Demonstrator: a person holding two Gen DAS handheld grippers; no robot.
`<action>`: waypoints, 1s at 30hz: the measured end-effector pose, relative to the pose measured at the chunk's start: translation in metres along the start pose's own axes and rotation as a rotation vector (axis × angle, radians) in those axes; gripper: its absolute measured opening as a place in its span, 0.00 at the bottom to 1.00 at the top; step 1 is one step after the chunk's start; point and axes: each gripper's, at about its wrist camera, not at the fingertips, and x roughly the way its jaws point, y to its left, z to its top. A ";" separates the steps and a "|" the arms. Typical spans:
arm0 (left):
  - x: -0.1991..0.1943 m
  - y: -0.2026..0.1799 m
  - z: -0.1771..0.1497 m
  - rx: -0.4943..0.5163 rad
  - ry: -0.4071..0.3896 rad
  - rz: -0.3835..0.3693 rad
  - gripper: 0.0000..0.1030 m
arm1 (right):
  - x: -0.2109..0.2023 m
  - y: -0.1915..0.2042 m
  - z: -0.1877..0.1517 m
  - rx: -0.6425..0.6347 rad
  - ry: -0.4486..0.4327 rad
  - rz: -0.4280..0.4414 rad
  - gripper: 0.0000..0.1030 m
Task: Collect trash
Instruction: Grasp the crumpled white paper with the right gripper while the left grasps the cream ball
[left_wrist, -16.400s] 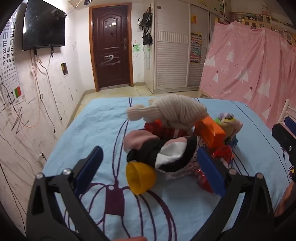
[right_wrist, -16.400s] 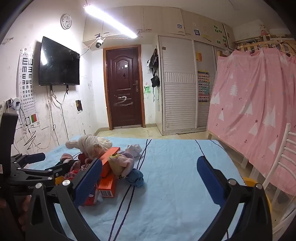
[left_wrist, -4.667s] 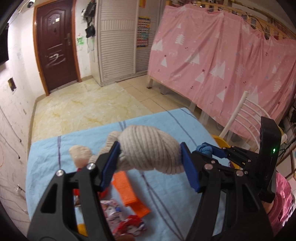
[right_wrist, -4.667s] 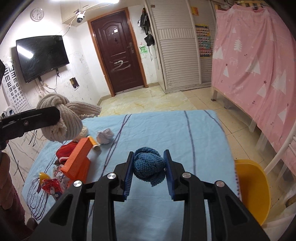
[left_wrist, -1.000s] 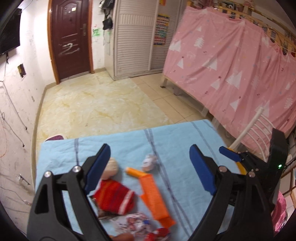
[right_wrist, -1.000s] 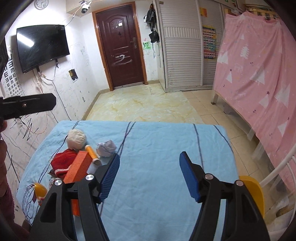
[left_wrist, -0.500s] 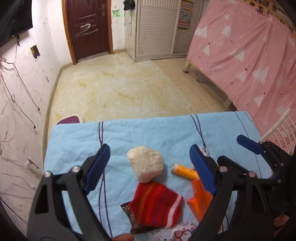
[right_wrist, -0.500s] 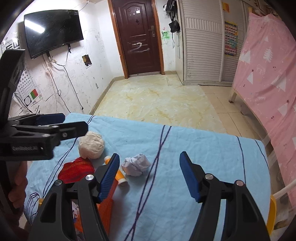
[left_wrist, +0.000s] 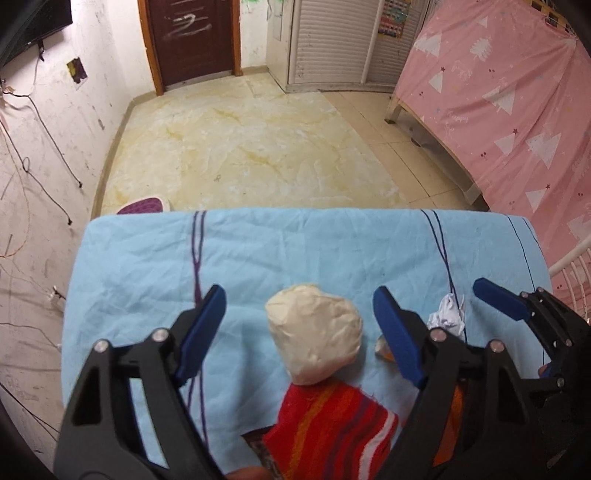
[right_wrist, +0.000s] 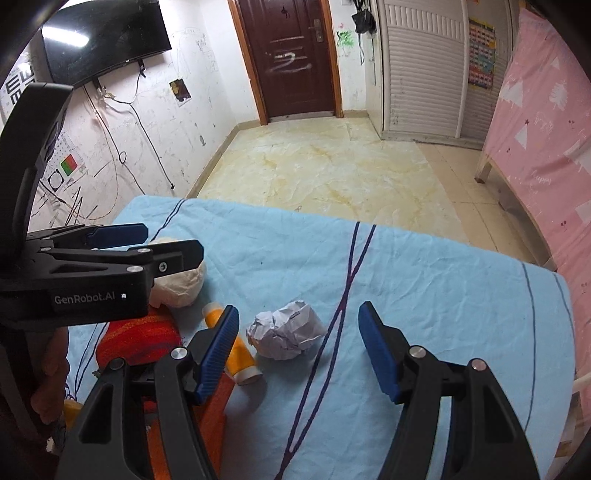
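Left gripper (left_wrist: 299, 325) closing astride cream wad (left_wrist: 314, 338), sheet (left_wrist: 258, 251) beyond bare.

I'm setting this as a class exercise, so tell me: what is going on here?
A person with tongs in each hand is picking trash off a blue bedsheet. The left tongs are closing around a cream paper ball without touching it yet. The right tongs stand open, empty, over a crumpled white paper wad.
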 end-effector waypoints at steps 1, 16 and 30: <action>0.002 0.000 -0.001 -0.001 0.006 -0.007 0.71 | 0.002 0.001 0.000 -0.001 0.006 0.003 0.59; 0.013 -0.012 -0.010 0.002 0.034 -0.060 0.48 | -0.002 -0.001 -0.003 0.018 -0.041 -0.005 0.30; -0.060 -0.055 -0.005 0.064 -0.097 -0.060 0.48 | -0.063 -0.030 -0.012 0.066 -0.185 0.011 0.30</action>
